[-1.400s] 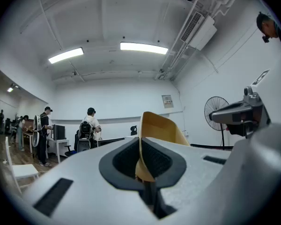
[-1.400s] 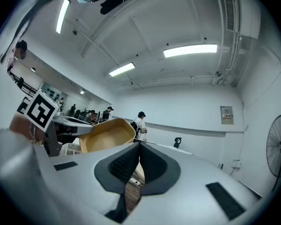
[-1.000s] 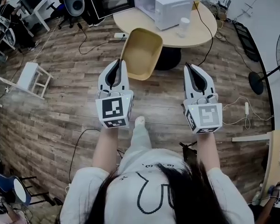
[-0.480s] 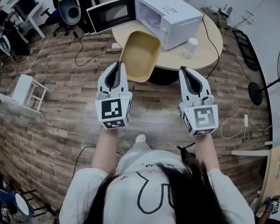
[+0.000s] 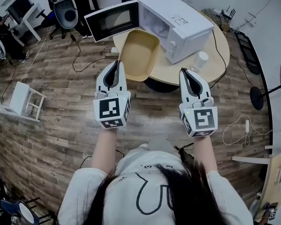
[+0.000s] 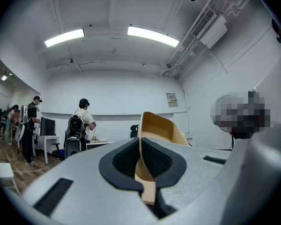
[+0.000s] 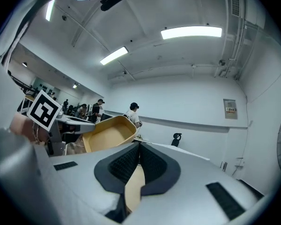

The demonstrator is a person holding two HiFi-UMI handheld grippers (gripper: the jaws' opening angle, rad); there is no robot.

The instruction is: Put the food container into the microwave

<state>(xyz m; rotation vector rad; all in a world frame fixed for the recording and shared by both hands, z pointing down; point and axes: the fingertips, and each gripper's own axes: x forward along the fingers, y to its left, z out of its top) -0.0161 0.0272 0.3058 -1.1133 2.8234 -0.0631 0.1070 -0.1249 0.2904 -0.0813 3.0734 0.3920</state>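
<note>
Head view, looking steeply down: a person holds a gripper in each hand over a wooden floor (image 5: 56, 125). The left gripper (image 5: 116, 63) has its jaws clamped on the near rim of a tan food container (image 5: 139, 55). The container hangs tilted in the air, its far end over the near edge of a round table (image 5: 216, 55). A white microwave (image 5: 187, 26) stands on that table with its door (image 5: 113, 20) swung open to the left. The container is just in front of the open mouth, not inside it. A white cup (image 5: 200, 60) stands on the table beside the microwave. The right gripper (image 5: 184, 71) is level with the left one, apart from the container, jaws together and holding nothing.

Left gripper view: the left gripper (image 6: 140, 142) has its dark pads pressed on the food container (image 6: 161, 128), whose thin rim runs up between them. People (image 6: 83, 125) stand at desks far behind.

Right gripper view: the right gripper (image 7: 139, 146) has its pads meeting, with nothing gripped. The food container (image 7: 110, 135) shows to the left, open side up.
</note>
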